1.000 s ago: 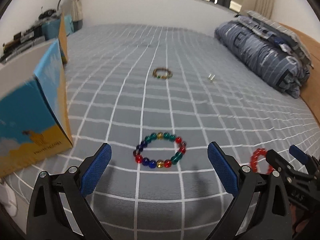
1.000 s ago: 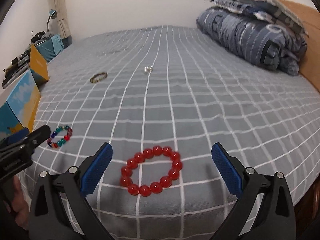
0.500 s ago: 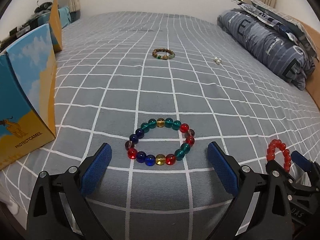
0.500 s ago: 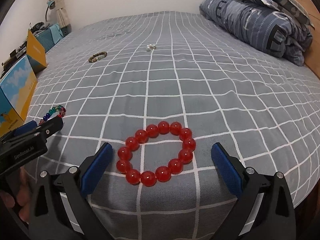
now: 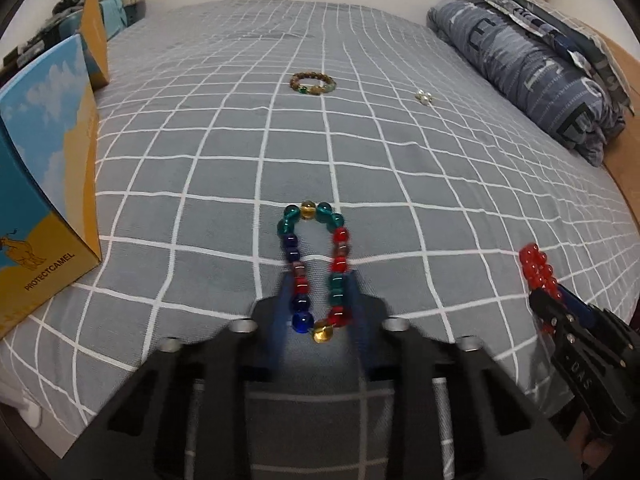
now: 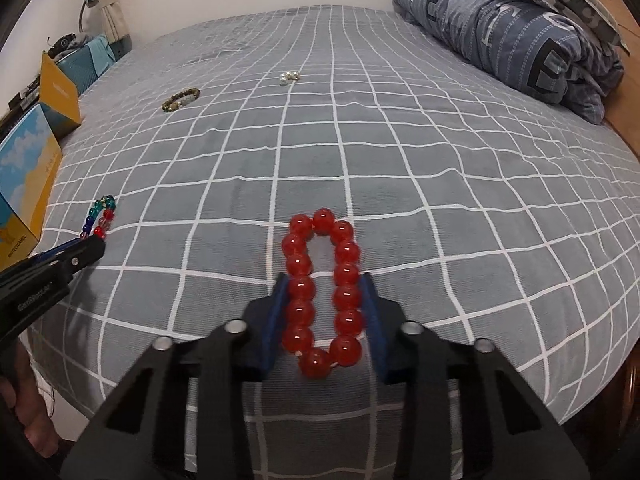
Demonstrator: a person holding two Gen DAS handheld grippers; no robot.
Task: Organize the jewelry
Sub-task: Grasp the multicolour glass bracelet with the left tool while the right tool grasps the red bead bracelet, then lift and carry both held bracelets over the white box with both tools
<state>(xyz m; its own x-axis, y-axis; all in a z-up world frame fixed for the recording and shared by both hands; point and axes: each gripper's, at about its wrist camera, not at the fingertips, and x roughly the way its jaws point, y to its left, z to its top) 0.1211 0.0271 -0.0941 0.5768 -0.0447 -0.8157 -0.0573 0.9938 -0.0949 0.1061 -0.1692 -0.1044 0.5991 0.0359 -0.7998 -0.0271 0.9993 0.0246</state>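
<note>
- The multicoloured bracelet [image 5: 314, 268] lies on the grey checked bedspread [image 5: 400, 152] at about 6 o'clock in the left wrist view. It is pinched into a narrow loop, its near half between the blue pads.
- The left gripper [image 5: 316, 300] has just been closing and now grasps that bracelet. I judge the squeeze from both sides is meant to gather the loose beads so they lift as one.
- The red bracelet [image 6: 322, 286] sits at 6 o'clock in the right wrist view, likewise flattened into a long oval.
- The right gripper [image 6: 324, 312] has also just been closing and clamps the red bracelet, pads pressing its two long sides.
- Both bracelets lie near the bed's front edge, well apart from each other.
- The brown bead bracelet [image 5: 313, 83] rests at 12 o'clock in the left view, untouched.
- The small pearl piece [image 5: 424, 97] lies at about 1 o'clock there, also untouched.
- Count: three bracelets, one pearl piece, two grippers.
- A blue and yellow box [image 5: 44, 184] stands at 9 o'clock; it may be where the jewelry goes.
- A folded quilt [image 5: 532, 68] lies at 2 o'clock.
</note>
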